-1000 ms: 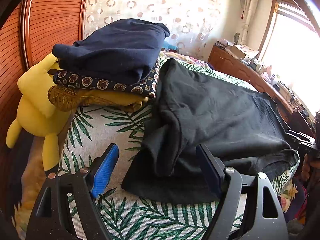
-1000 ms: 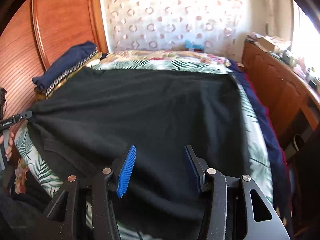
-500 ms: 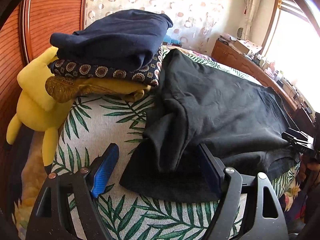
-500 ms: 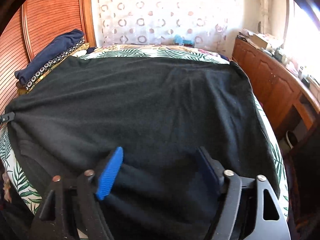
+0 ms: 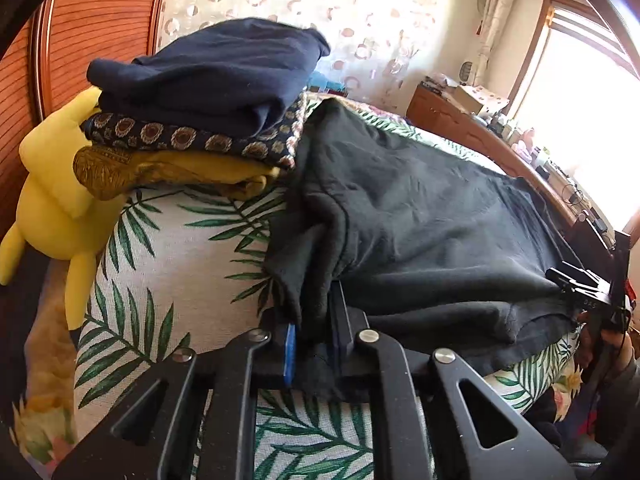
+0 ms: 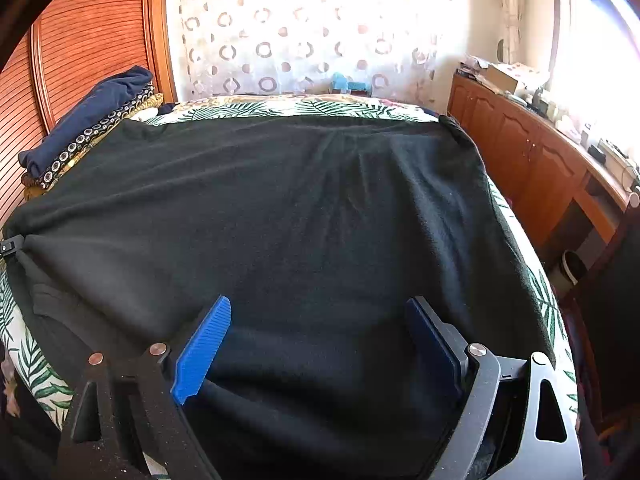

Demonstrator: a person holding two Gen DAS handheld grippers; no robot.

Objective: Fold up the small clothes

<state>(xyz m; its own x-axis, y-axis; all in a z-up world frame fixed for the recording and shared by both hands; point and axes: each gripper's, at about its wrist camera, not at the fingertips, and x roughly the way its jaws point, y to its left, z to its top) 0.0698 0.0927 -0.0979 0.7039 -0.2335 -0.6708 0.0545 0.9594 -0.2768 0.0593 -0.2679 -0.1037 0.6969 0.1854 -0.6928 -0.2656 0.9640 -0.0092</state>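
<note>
A black garment (image 5: 420, 220) lies spread over the bed, its near-left part bunched into a fold. My left gripper (image 5: 310, 306) is closing and pinches that bunched fold, with cloth filling the gap between the blue pads. In the right wrist view the same black garment (image 6: 300, 220) covers most of the bed. My right gripper (image 6: 320, 308) hovers over its near edge with jaws opening wide; cloth lies under and between the fingers, but the pads do not press on it. The left gripper's tip (image 6: 10, 242) shows at the garment's left corner.
A stack of folded clothes (image 5: 200, 92) sits at the back left beside a yellow plush toy (image 5: 52, 188) and the wooden headboard (image 5: 92, 20). The palm-leaf bedcover (image 5: 172, 248) is bare left of the garment. A wooden cabinet (image 6: 520, 160) runs along the bed's right side.
The left jaws have gone from wide apart to shut on the garment's bunched fold. The right jaws have spread wider and sit closer to the cloth.
</note>
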